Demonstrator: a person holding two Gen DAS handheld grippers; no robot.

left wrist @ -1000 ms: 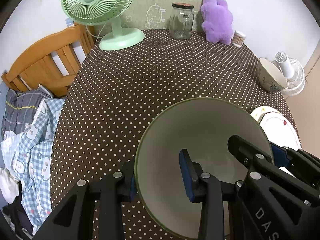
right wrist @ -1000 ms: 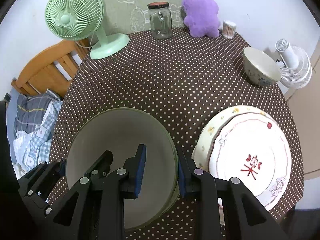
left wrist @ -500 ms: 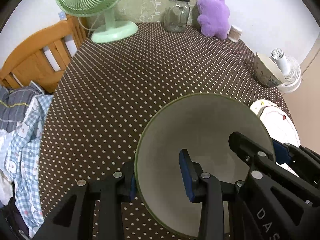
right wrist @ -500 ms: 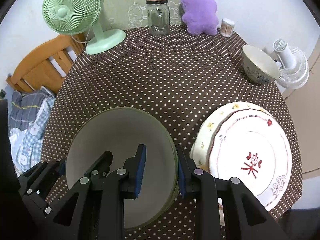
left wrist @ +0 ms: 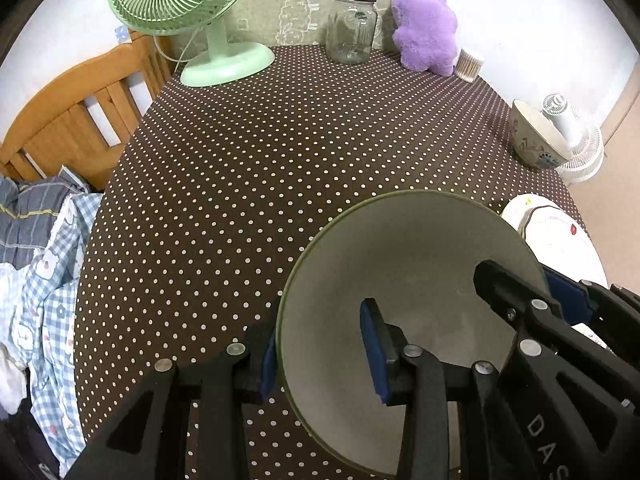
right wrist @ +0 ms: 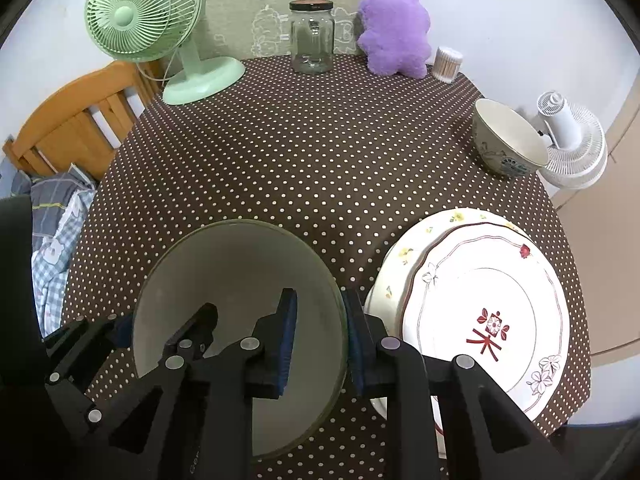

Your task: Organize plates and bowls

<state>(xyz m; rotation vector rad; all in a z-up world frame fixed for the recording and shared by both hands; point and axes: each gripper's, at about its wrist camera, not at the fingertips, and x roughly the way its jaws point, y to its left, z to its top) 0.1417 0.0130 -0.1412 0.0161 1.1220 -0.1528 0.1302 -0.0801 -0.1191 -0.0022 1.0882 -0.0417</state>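
step: two-claw carry of the big green-rimmed bowl (right wrist: 240, 304), bowl sorting part of the tidy-up, plates look already stacked
left gripper (left wrist: 320, 354): mine, straddling the bowl's left rim, one pad outside the wall, one inside; jaws easing apart a little; outer pad looks on the wall, inner pad seems off it, so I call it loose
right gripper (right wrist: 320, 334): mine, straddling the bowl's right rim, jaws closing; outer pad against the wall, inner pad not clearly pressing yet
big bowl where: near edge of the polka-dot table (right wrist: 320, 140), about 7 o'clock in the right wrist view, rim tilted; can't tell if it's lifted or resting
small bowl (right wrist: 508, 140): patterned, at 2 o'clock near the table's far right edge, well apart from the big one
plate stack (right wrist: 484, 300): two plates, at 4 o'clock, just beside my right claw
clutter: green fan (right wrist: 144, 16) at 11 o'clock, glass jar (right wrist: 312, 36) and purple plush (right wrist: 394, 28) at 12, all clear of my path
next move, my guess: firm both grips before shifting, keep the bowl level, bring the two bowls together around 2 o'clock
needs: clear the plate rim on my right side, no knock on the small bowl
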